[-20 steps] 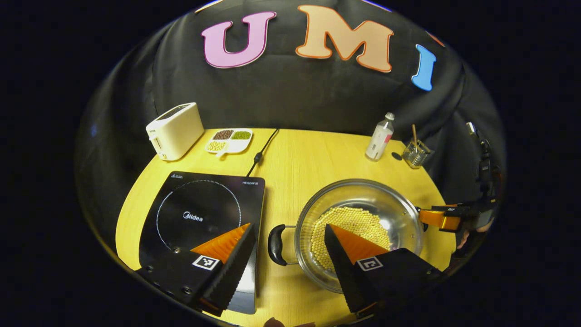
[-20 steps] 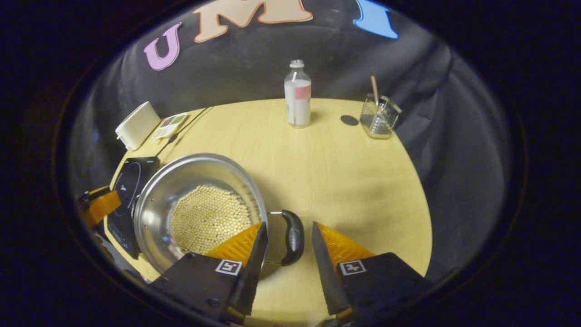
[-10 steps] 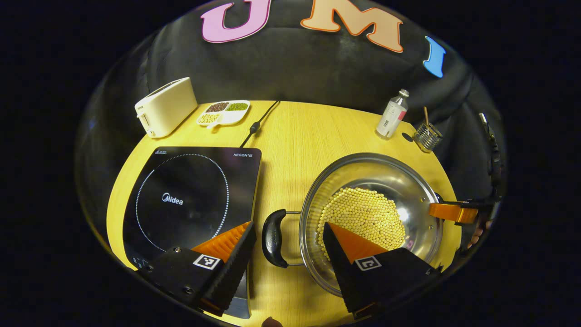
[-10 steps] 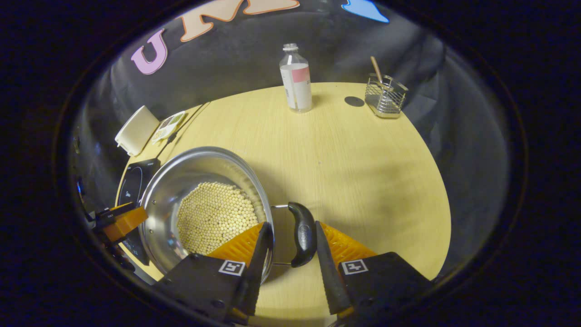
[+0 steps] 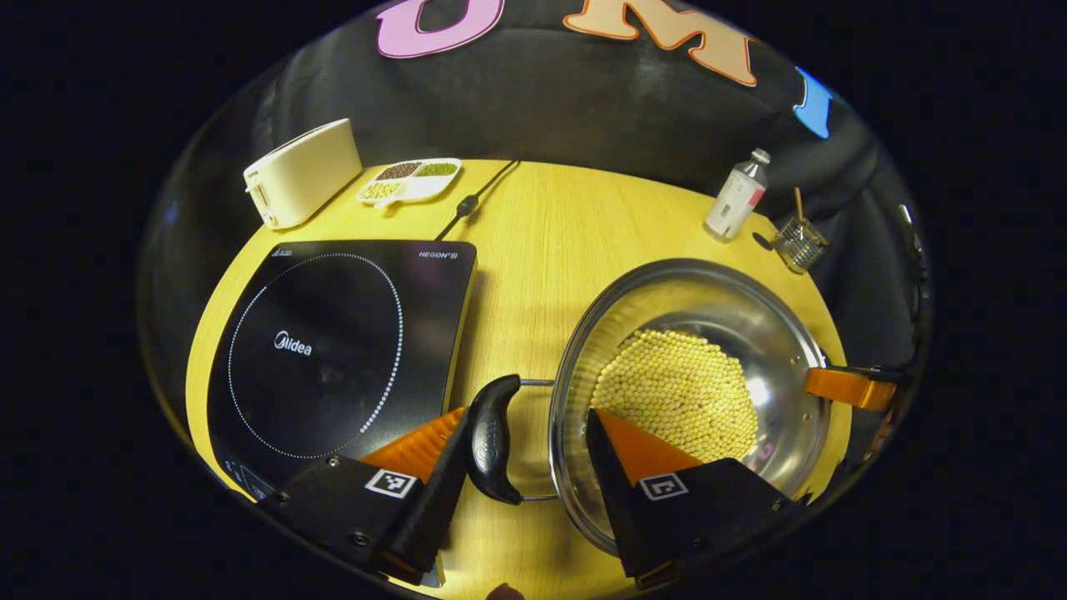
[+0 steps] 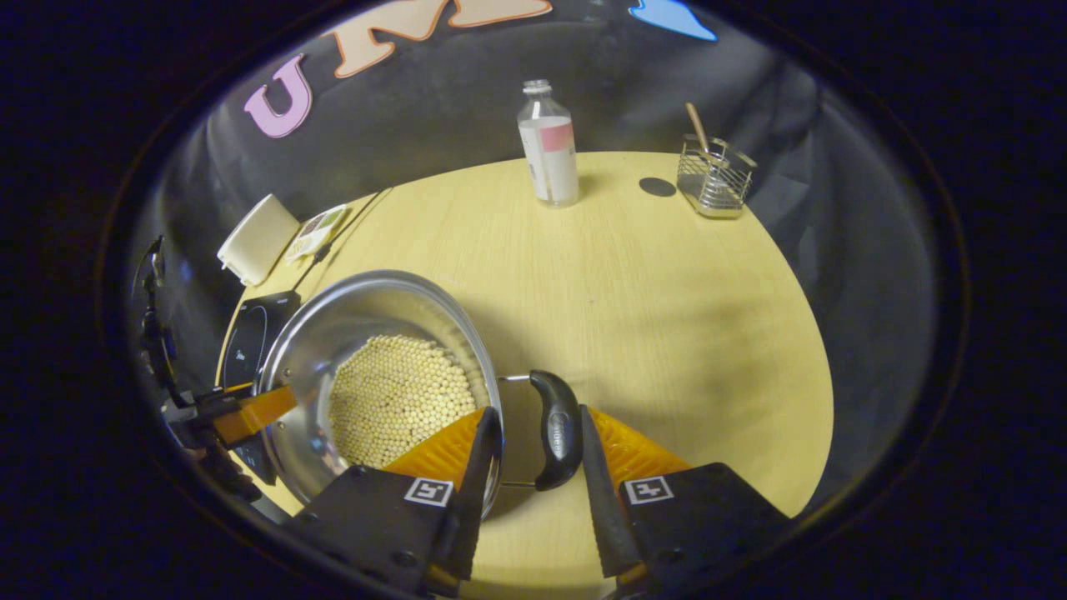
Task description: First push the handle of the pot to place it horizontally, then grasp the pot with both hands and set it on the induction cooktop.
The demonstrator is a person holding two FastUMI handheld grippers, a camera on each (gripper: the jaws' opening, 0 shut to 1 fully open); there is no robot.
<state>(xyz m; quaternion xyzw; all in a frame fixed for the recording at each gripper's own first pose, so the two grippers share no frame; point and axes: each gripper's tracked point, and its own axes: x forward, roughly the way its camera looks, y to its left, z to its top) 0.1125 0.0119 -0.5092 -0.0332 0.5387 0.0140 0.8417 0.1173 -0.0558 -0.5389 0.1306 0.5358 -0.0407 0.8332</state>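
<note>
A steel pot point(image 5: 708, 292) with yellow beans on its bottom stands on the wooden table, right of the black induction cooktop point(image 5: 333, 342). My left gripper point(image 5: 523, 417) is open astride the pot's left black handle point(image 5: 492, 437). One finger touches the grip and the other hangs over the rim. In the right gripper view the pot point(image 6: 333, 333) lies left of centre. My right gripper point(image 6: 538, 412) is open but narrow around the right handle point(image 6: 557, 429). Its outer finger is against the grip and its inner finger is at the rim.
At the back left stand a cream toaster point(image 5: 302, 171) and a divided dish of beans point(image 5: 408, 177), with the cooktop's cable point(image 5: 475, 196) beside them. A bottle point(image 6: 550, 146) and a wire holder point(image 6: 713, 175) stand at the back right.
My left gripper moved forward until the left handle came between its fingers. My right gripper narrowed around the right handle a second ago and has held since. The pot stayed put.
</note>
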